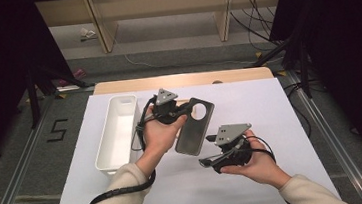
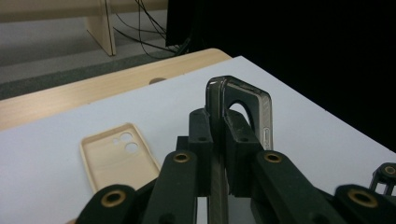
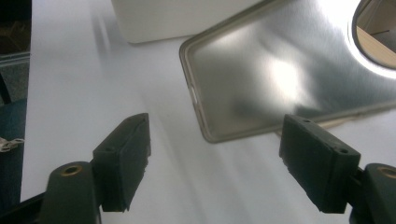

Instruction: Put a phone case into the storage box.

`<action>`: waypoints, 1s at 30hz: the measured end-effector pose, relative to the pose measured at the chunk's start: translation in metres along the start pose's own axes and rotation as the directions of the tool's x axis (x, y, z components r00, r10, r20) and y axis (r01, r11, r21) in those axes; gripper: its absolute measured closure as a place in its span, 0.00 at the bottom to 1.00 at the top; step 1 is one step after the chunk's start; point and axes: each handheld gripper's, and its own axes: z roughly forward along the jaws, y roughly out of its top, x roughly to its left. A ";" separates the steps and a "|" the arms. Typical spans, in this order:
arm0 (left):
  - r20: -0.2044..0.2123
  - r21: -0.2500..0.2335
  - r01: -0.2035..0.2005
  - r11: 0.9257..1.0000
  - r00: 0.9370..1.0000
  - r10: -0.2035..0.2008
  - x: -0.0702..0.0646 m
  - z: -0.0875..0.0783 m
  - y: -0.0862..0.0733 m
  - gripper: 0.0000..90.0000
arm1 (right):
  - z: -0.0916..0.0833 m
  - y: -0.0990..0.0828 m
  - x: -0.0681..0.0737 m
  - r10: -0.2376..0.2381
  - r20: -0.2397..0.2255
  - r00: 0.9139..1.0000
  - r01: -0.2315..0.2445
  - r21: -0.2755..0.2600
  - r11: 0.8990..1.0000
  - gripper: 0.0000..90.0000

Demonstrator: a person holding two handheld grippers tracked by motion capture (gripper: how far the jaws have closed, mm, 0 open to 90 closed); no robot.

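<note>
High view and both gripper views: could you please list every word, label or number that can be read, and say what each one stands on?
"5": black tape strips on the grey floor left of the table, in the high view.
The grey phone case, the beige phone case, the white bin and both grippers carry no readable text.

open jaws before grey phone case
</note>
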 end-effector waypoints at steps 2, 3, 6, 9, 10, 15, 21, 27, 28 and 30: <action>-0.004 -0.022 0.005 1.000 1.000 -0.005 0.004 -0.005 0.001 0.91 | -0.001 -0.002 -0.002 0.004 -0.002 1.000 -0.004 -0.004 1.000 0.25; -0.004 -0.022 0.005 1.000 1.000 -0.005 0.004 -0.005 0.001 0.91 | -0.001 -0.002 -0.002 0.004 -0.002 1.000 -0.004 -0.004 1.000 0.25; -0.013 -0.044 -0.007 0.999 1.000 0.006 0.010 -0.013 0.001 0.91 | -0.002 -0.005 -0.004 0.014 0.012 1.000 -0.013 -0.017 1.000 0.23; -0.023 -0.064 -0.009 0.998 1.000 0.008 0.015 -0.020 0.002 0.91 | -0.004 -0.007 -0.007 0.037 0.018 0.999 -0.037 -0.024 0.999 0.21; -0.023 -0.070 -0.009 0.998 1.000 0.007 0.017 -0.023 0.003 0.91 | -0.005 -0.008 -0.008 0.040 0.022 0.999 -0.039 -0.029 0.999 0.21; -0.027 -0.109 -0.017 0.994 1.000 0.014 0.025 -0.035 0.008 0.91 | -0.010 -0.013 -0.012 0.081 0.040 0.996 -0.079 -0.046 0.996 0.19; -0.034 -0.154 -0.013 0.988 0.999 0.008 0.037 -0.051 0.013 0.91 | -0.016 -0.018 -0.017 0.117 0.062 0.991 -0.113 -0.065 0.991 0.18; -0.053 -0.182 -0.012 0.983 0.999 0.003 0.050 -0.068 0.018 0.91 | -0.019 -0.023 -0.019 0.134 0.067 0.989 -0.129 -0.069 0.989 0.18; -0.056 -0.186 -0.013 0.983 0.998 0.002 0.053 -0.071 0.019 0.91 | -0.020 -0.023 -0.019 0.137 0.067 0.988 -0.133 -0.067 0.989 0.18; -0.066 -0.188 -0.014 0.982 0.998 0.002 0.057 -0.075 0.019 0.91 | -0.021 -0.024 -0.020 0.140 0.070 0.988 -0.134 -0.075 0.988 0.18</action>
